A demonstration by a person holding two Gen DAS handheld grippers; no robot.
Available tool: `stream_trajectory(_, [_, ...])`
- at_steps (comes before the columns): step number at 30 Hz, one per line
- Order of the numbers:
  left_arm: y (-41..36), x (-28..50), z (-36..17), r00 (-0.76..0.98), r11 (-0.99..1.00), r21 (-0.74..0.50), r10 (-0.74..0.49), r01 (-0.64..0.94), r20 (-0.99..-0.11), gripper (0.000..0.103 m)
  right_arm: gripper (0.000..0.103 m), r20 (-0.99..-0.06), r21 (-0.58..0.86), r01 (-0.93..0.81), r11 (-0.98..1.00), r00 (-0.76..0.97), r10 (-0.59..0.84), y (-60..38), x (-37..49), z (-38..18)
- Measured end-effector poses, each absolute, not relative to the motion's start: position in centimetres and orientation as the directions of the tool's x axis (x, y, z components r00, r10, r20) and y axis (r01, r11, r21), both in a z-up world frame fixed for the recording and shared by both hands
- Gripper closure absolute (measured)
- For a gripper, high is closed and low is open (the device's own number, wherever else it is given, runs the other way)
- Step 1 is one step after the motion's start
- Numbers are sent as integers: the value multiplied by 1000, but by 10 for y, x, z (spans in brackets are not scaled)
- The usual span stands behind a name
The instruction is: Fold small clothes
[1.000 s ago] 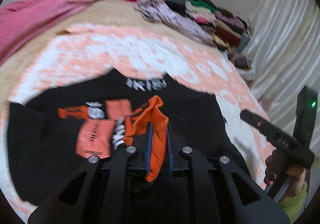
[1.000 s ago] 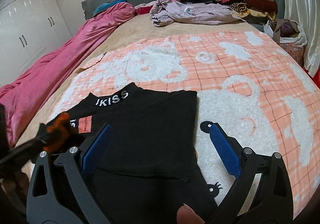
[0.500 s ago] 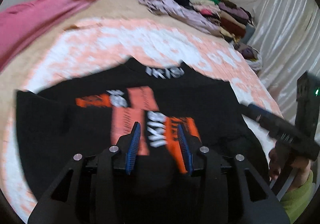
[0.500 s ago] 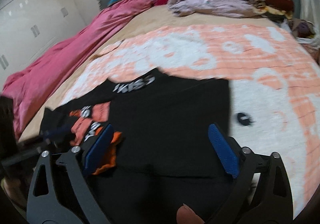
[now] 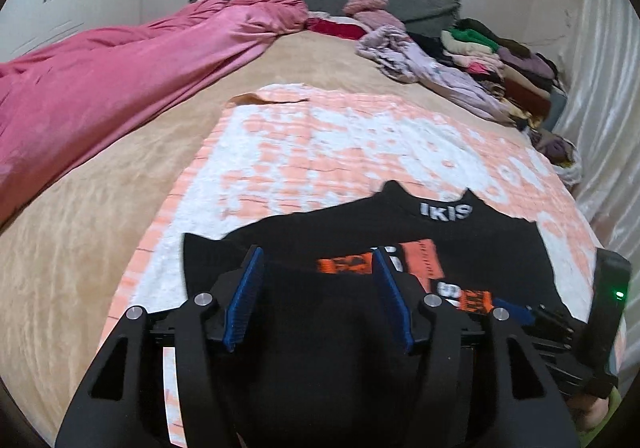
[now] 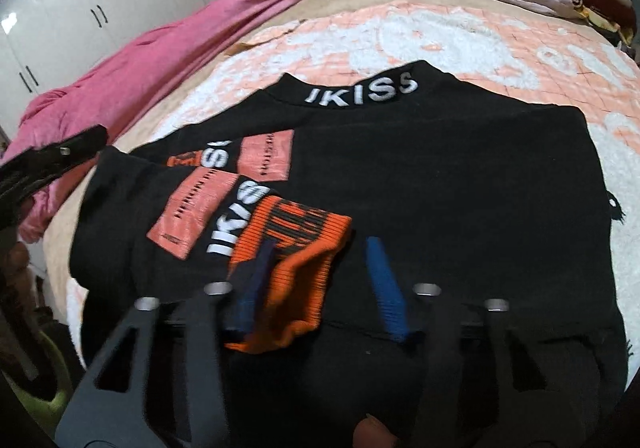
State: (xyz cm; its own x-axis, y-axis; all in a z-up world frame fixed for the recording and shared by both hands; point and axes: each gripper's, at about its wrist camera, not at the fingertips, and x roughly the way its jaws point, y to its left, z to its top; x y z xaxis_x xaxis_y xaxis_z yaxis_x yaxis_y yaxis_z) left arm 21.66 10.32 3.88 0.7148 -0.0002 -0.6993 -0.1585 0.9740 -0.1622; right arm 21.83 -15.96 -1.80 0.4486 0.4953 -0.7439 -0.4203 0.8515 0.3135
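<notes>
Black top [image 6: 440,175] lies flat on the orange-and-white blanket [image 5: 320,143], collar with IKISS lettering at the far side. One sleeve [image 6: 224,203] is folded across the chest, its orange cuff [image 6: 296,264] lying on the body.

Left gripper [image 5: 316,296]: jaws wide, nothing between them, poised over the near left part of the top. Right gripper [image 6: 320,284]: jaws part open, straddling the cuff edge, not closed on it; motion blur limits certainty.

Assessment: sleeve fold-in appears complete on this side; the opposite side lies square, its sleeve not visible. Step in hand is likely a regrasp. Next move calls for pinching the hem or side edge with both tools and carrying it over evenly, without dragging the laid sleeve
</notes>
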Motion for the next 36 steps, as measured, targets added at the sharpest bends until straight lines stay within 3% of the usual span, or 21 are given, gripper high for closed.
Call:
stream_trajectory(1, [106, 216, 38, 713, 972, -170, -3, -163, -701, 48, 85, -744, 305, -422, 854, 455, 490, -159, 218, -17])
stream_trajectory(3, [113, 217, 36, 711, 965, -193, -12, -175, -703, 48, 98, -735, 302, -432, 850, 463, 496, -160, 216, -14])
stream_trajectory(10, [117, 212, 40, 722, 962, -206, -13, -180, -692, 48, 99, -684, 300, -458, 836, 508, 524, -164, 211, 4])
stream_trajectory(18, [126, 208, 47, 738, 955, -226, -12, -191, -674, 48, 100, -620, 136, -376, 916, 689, 375, -207, 216, 43])
stream_trajectory(23, [119, 211, 41, 726, 960, -208, -8, -187, -687, 48, 100, -660, 91, -268, 959, 705, 259, -246, 239, 35])
stream_trajectory(32, [66, 225, 10, 689, 989, -129, -49, -66, -723, 48, 99, -743, 43, -210, 977, 647, 172, -254, 255, 0])
stream_trajectory(36, [53, 238, -18, 636, 996, -65, -13, -59, -772, 47, 94, -759, 25, -177, 984, 637, 134, -258, 258, -9])
